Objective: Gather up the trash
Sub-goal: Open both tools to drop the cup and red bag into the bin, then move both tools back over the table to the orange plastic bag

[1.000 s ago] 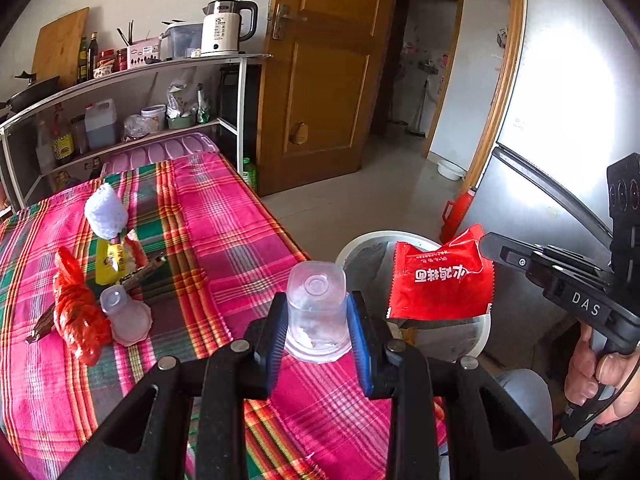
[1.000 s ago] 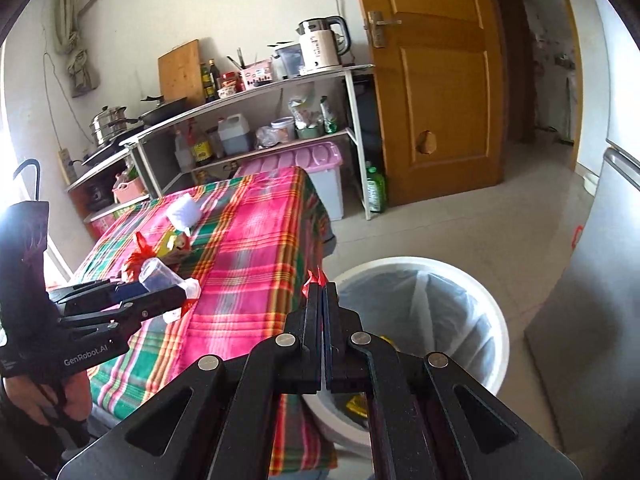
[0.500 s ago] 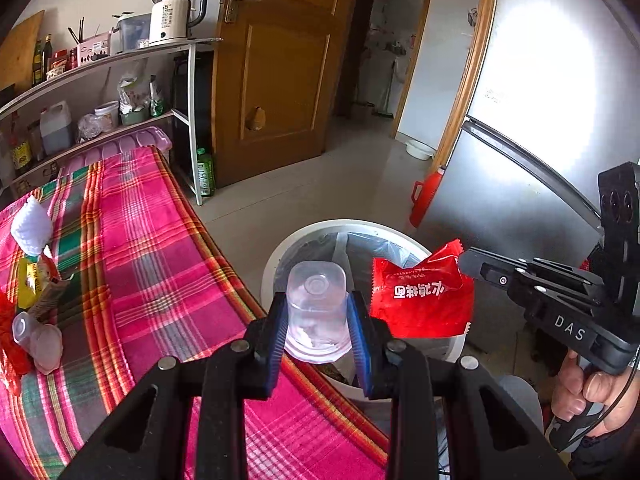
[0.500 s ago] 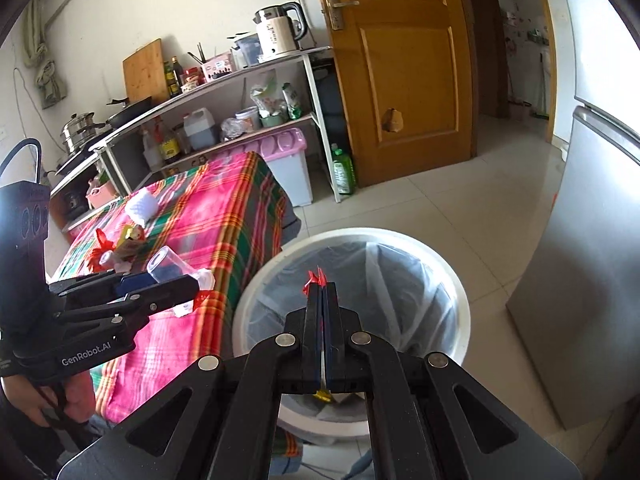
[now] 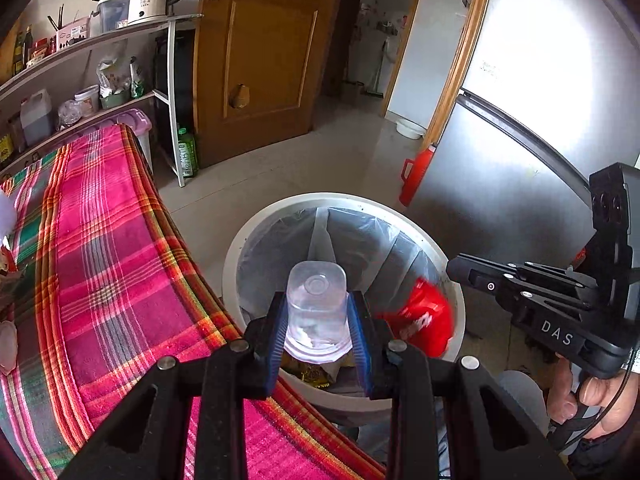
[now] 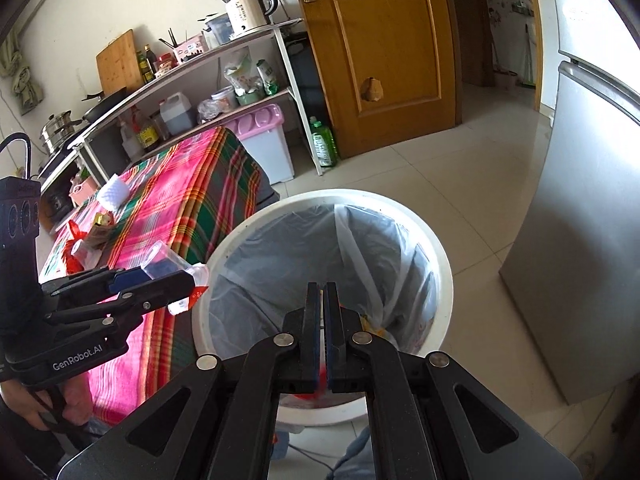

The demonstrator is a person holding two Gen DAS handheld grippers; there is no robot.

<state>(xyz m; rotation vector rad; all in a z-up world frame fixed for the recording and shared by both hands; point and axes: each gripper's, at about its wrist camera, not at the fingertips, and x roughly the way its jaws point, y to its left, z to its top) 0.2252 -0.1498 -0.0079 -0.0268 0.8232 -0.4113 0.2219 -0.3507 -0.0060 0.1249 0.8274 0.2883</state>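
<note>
A white trash bin point(image 5: 280, 208) lined with a clear bag stands on the floor beside the table; some wrappers lie at its bottom. My left gripper point(image 5: 318, 304) is shut on a clear plastic cup point(image 5: 316, 292), held upside down over the bin's near rim. The red snack packet point(image 5: 424, 316) is blurred and loose inside the bin, just below my right gripper point(image 5: 454, 268). In the right wrist view my right gripper point(image 6: 323, 292) hangs over the bin point(image 6: 340, 196), shut with nothing between its pads. The left gripper point(image 6: 172, 276) and its cup point(image 6: 160, 256) show at the left.
The table with the pink plaid cloth point(image 5: 100, 260) carries a red bag point(image 6: 72, 248), a yellow wrapper point(image 6: 100, 228) and white foam netting point(image 6: 114, 192). A silver fridge point(image 5: 500, 140) stands right of the bin, a red jug point(image 5: 416, 176) beside it. A shelf rack point(image 6: 240, 40) and wooden door point(image 6: 380, 52) lie beyond.
Both grippers moved from the table's side to over the bin and sank. The red packet left the right gripper's jaws and drops into the bin. The cup stays in the left gripper.
</note>
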